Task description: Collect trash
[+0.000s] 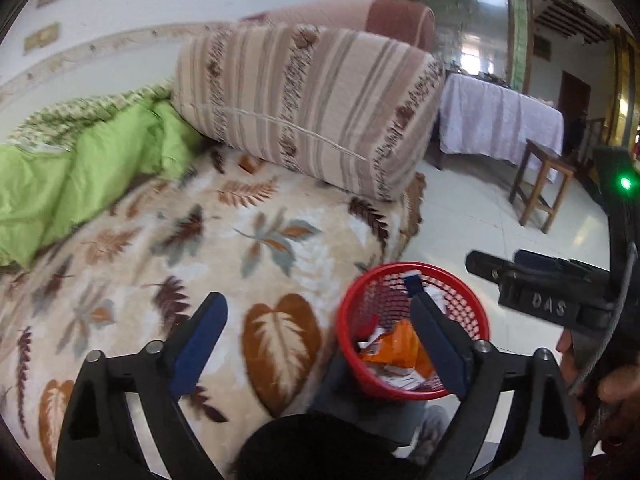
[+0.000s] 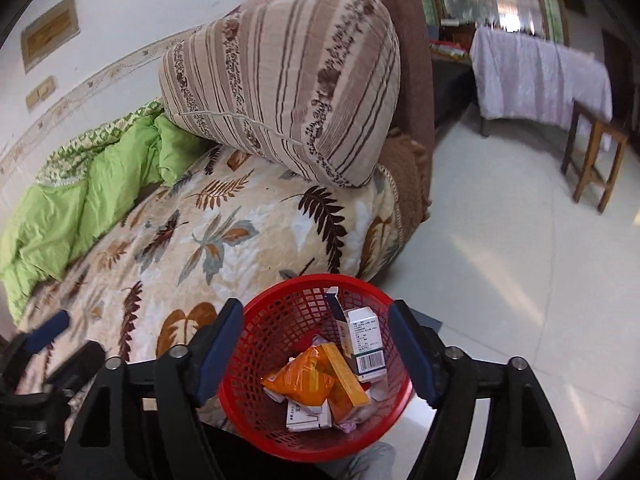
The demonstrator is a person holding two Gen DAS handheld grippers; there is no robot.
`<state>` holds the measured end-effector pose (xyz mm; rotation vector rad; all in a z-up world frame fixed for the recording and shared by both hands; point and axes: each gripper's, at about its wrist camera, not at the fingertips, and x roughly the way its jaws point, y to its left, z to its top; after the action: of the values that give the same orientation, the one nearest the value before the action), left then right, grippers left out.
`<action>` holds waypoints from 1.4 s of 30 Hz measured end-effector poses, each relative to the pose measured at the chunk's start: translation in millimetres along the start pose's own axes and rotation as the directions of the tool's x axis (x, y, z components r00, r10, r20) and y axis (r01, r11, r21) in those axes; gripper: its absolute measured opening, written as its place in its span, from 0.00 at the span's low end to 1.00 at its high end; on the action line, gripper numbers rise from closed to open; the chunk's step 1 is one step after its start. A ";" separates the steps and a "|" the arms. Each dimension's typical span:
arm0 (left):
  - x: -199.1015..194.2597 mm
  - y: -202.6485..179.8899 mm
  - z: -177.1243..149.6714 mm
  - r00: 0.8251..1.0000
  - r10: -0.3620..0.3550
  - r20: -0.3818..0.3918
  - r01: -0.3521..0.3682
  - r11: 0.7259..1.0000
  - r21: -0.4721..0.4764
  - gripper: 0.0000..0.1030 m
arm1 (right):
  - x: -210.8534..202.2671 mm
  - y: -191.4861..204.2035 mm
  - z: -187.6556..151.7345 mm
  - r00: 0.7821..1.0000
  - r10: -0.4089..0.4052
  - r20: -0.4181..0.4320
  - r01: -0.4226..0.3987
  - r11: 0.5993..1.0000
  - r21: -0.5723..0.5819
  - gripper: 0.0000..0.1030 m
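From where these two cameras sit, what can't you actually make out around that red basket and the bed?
- Bottom of the red basket: covered by the orange packet and boxes, right wrist view.
- Print on the white box: too small to read.
- Basket's near rim, left wrist view: hidden behind the left claw.
- Small brown thing under the striped cushion: blurred and half tucked away.
- Items on the cloth-covered table: too far and blurred.

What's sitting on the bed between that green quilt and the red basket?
Only leaf-patterned blanket between green quilt and red basket; right wrist view shows it clearly.
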<state>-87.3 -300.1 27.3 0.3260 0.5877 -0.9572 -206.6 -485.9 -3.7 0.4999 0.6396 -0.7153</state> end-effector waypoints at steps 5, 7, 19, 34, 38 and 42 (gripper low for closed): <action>-31.7 20.9 -16.6 0.993 0.114 0.019 -0.114 0.993 0.009 0.99 | -23.4 35.1 -29.8 0.993 -0.111 0.046 0.114 0.991 -0.072 0.91; -40.0 29.5 -26.6 0.989 0.148 0.005 -0.148 0.989 -0.004 0.99 | -29.5 44.2 -38.7 0.985 -0.161 0.056 0.164 0.984 -0.071 0.95; -59.9 53.2 -56.9 0.956 0.294 0.009 -0.294 0.955 -0.045 1.00 | -42.6 70.2 -55.8 0.977 -0.204 0.067 0.211 0.969 -0.131 0.95; -54.8 54.9 -57.3 0.938 0.344 -0.050 -0.346 0.937 -0.040 1.00 | -46.0 82.1 -61.1 0.979 -0.192 0.073 0.202 0.965 -0.169 0.95; -54.1 55.7 -57.7 0.942 0.330 -0.055 -0.333 0.942 -0.047 1.00 | -45.2 82.0 -61.3 0.979 -0.192 0.067 0.201 0.965 -0.170 0.95; -52.7 56.4 -58.5 0.946 0.319 -0.064 -0.322 0.945 -0.051 1.00 | -43.4 82.1 -60.8 0.979 -0.192 0.062 0.200 0.965 -0.172 0.95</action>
<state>-82.0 -204.4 12.6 0.3818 0.5914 -0.6167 -193.9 -375.7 -0.2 0.2570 0.7097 -0.8456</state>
